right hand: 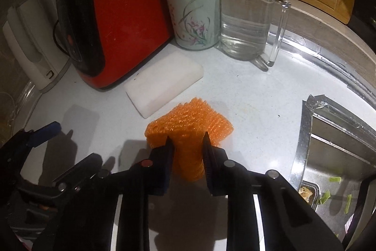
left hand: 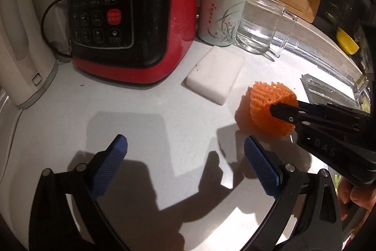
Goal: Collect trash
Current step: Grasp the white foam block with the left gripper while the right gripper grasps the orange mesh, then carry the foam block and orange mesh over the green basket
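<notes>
An orange foam fruit net [right hand: 188, 126] is pinched between the two fingers of my right gripper [right hand: 186, 145], just above the white counter [right hand: 246, 100]. In the left wrist view the same net [left hand: 265, 102] shows at the right with the right gripper [left hand: 282, 111] shut on it. My left gripper [left hand: 185, 152] is open and empty, low over the counter [left hand: 141, 109], to the left of the net. Its blue pads [left hand: 115, 157] are wide apart.
A white foam block [left hand: 216, 74] lies behind the net. A red and black appliance [left hand: 131, 15], a white kettle [left hand: 21, 39], a flowered cup [left hand: 221, 13] and a glass jug [left hand: 260, 25] stand at the back. A steel sink [right hand: 333, 152] with green scraps lies at the right.
</notes>
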Available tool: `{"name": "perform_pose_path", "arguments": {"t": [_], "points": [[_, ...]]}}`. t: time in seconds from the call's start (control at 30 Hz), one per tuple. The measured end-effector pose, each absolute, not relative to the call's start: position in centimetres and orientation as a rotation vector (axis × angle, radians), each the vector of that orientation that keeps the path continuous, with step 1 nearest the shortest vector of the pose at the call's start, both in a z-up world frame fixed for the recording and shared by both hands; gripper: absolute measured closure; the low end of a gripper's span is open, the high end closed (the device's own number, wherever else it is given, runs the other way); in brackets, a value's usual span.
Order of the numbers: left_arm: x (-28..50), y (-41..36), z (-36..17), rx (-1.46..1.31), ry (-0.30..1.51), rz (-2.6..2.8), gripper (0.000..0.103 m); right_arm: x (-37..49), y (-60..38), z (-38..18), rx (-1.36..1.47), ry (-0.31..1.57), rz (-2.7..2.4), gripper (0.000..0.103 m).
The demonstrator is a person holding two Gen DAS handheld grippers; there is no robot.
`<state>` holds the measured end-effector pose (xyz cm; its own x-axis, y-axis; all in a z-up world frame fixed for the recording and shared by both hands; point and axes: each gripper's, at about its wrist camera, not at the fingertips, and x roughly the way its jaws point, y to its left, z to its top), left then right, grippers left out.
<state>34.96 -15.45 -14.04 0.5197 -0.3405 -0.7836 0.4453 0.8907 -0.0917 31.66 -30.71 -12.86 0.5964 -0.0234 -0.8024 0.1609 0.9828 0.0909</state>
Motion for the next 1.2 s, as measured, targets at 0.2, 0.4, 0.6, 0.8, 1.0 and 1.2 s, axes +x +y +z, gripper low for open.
{"name": "perform_pose_path", "arguments": {"t": [0.2, 0.4, 0.6, 0.8, 1.0, 1.2], "points": [[37.8, -18.3, -14.5, 0.118, 0.905, -0.528, 0.008, 29.4, -33.2, -11.2, 0.207, 0.898, -0.122, 0.080], [40.3, -21.1, -15.2, 0.143, 0.902, -0.551, 0.008, 27.4, -34.7, -10.3, 0.214, 0.890, -0.124, 0.080], [41.7, -22.7, -16.2, 0.194, 0.909, -0.547, 0.008, 26.4, -35.4, -9.9, 0.233, 0.887, -0.118, 0.080], [42.2, -22.8, -16.4, 0.204, 0.917, -0.528, 0.031, 25.7, -35.3, -10.1, 0.249, 0.889, -0.119, 0.080], [41.6, -22.1, -16.0, 0.169, 0.917, -0.525, 0.039, 25.0, -34.6, -10.1, 0.254, 0.894, -0.114, 0.080], [38.2, -21.0, -14.3, 0.165, 0.880, -0.504, 0.039, 23.5, -33.6, -9.0, 0.254, 0.879, -0.102, 0.080]]}}
